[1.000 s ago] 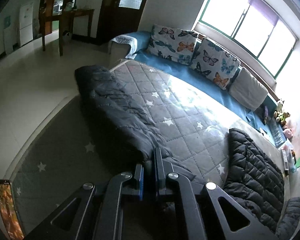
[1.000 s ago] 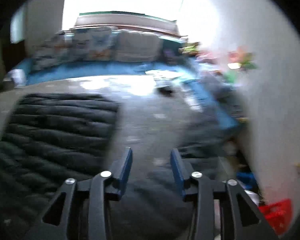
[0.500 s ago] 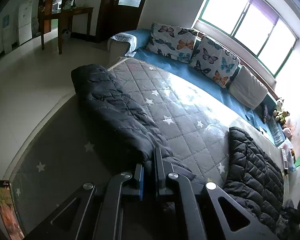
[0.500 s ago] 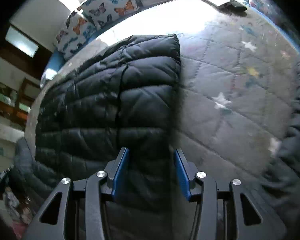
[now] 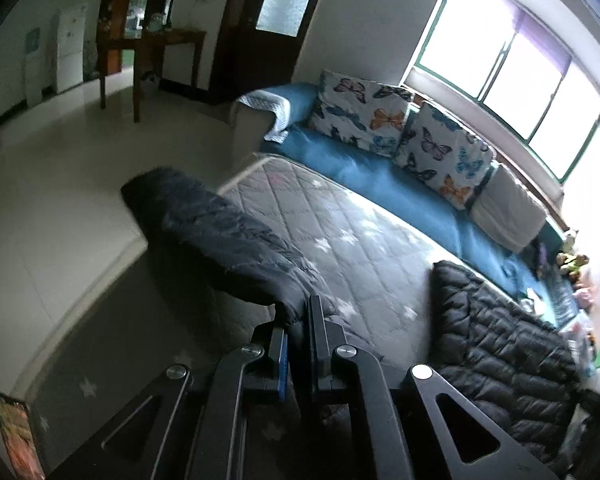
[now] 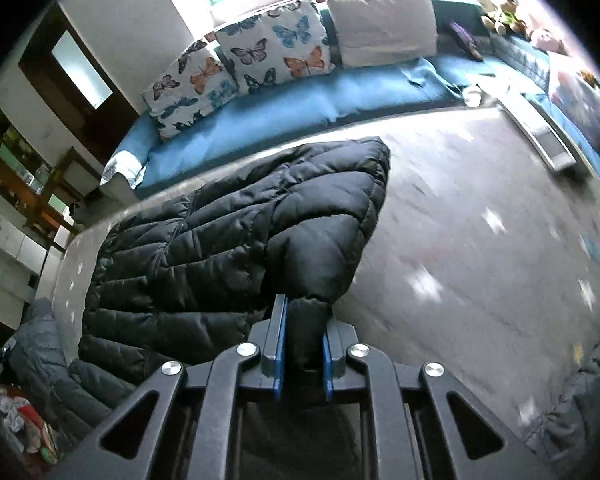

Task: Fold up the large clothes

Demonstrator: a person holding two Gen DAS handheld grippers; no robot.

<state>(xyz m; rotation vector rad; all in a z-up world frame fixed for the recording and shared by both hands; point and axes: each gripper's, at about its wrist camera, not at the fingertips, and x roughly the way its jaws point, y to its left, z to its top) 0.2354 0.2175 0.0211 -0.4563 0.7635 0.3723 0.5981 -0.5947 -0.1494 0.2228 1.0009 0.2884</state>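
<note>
Two handheld grippers each pinch dark padded clothing over a quilted, star-printed bed.

The left gripper is closed tight on the edge of a dark grey quilted garment, which is raised off the grey diamond-stitched mattress near its floor-side edge. The right gripper has clamped narrow onto a puffy corner of a glossy black down jacket, ribbed in fat horizontal tubes, lying on the mattress beside a blue sofa with butterfly cushions.
</note>
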